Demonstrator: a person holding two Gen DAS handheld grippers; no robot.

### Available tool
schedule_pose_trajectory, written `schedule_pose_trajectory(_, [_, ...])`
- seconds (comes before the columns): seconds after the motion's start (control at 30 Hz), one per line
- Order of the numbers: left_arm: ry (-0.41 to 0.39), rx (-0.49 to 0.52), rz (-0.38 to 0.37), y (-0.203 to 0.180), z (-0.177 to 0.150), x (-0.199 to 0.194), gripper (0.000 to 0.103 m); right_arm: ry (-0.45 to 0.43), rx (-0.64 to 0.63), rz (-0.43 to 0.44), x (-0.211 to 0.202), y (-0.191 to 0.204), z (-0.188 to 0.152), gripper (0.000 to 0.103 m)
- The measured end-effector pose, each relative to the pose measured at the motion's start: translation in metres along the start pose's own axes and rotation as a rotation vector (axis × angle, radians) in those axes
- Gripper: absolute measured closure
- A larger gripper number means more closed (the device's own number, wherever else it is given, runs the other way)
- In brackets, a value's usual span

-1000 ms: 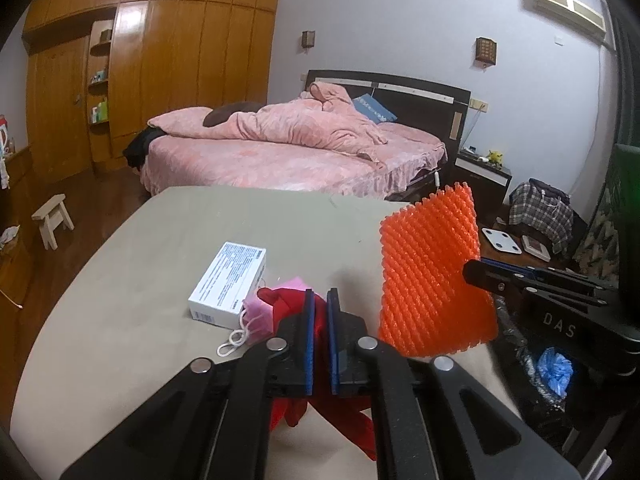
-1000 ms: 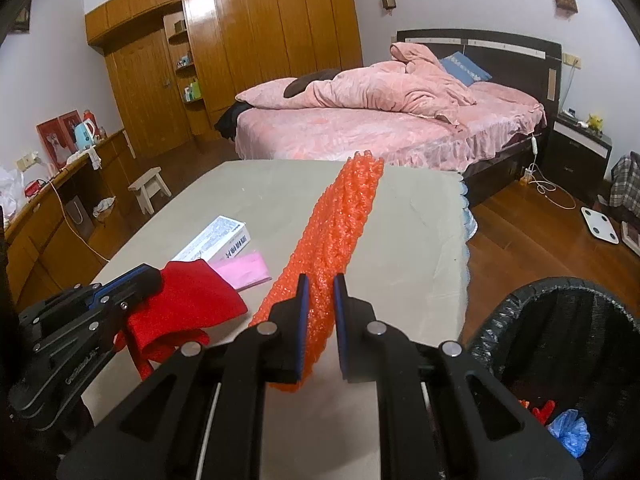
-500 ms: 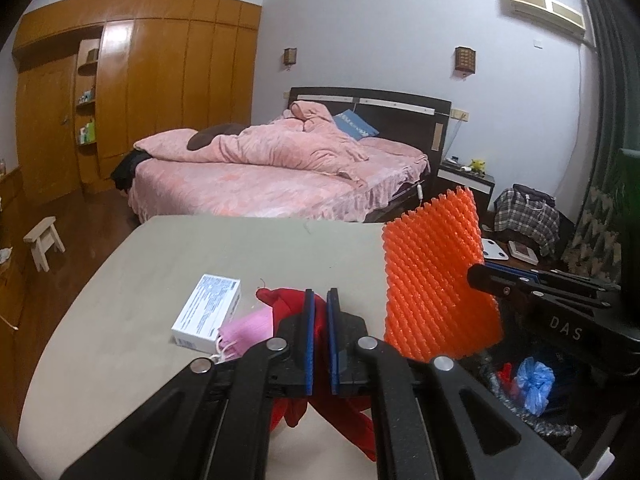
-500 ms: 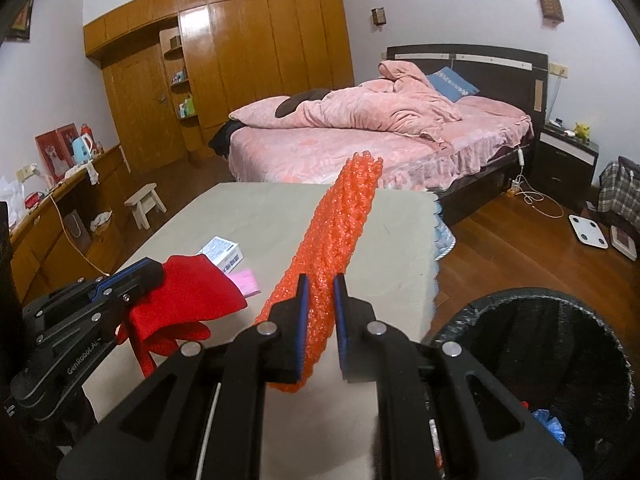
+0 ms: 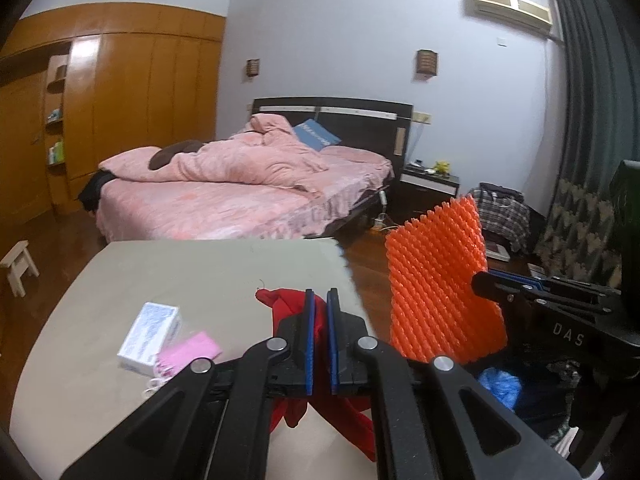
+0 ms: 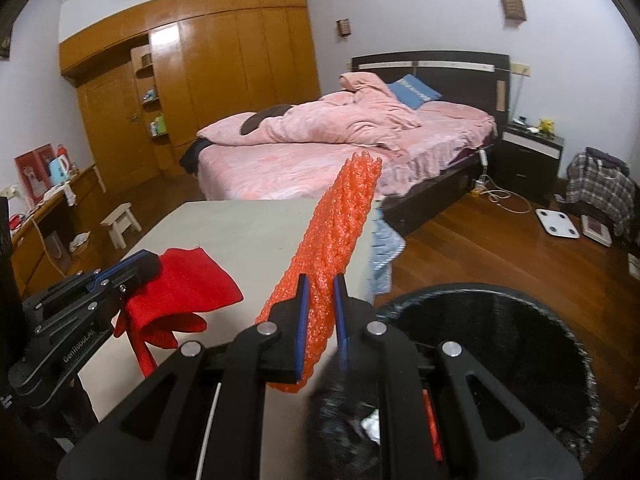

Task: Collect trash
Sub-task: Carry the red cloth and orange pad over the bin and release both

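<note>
A: Step in hand? Carry to the bin, I judged. Left tongs (image 5: 319,340) were clamped on the red cloth (image 5: 288,308), above the tabletop (image 5: 192,276); right tongs (image 6: 320,320) were clamped on the orange foam mesh (image 6: 340,232).

B: Bin position?

A: The black-lined trash bin (image 6: 500,320) sat just under the right tongs. The next move called for centring over its mouth, then parting the tongs.

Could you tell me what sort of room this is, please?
A bedroom in a home, most likely: a bed with a rumpled pink duvet, a wall of wooden wardrobes and a dark bedside cabinet.
</note>
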State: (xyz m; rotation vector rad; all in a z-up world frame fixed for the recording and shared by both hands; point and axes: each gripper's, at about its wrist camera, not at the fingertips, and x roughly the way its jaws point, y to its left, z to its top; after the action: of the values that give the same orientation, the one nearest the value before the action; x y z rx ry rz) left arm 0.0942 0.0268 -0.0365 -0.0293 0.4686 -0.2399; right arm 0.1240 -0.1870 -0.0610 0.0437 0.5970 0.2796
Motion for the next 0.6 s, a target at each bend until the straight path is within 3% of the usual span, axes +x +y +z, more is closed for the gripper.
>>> schedule_pose_trajectory(0.6, [0.014, 0.092, -0.213, -0.110, 0.004, 0.029, 0.097, -0.016, 0.103, -0.216, -0.056, -0.100, -0.026, 0.091])
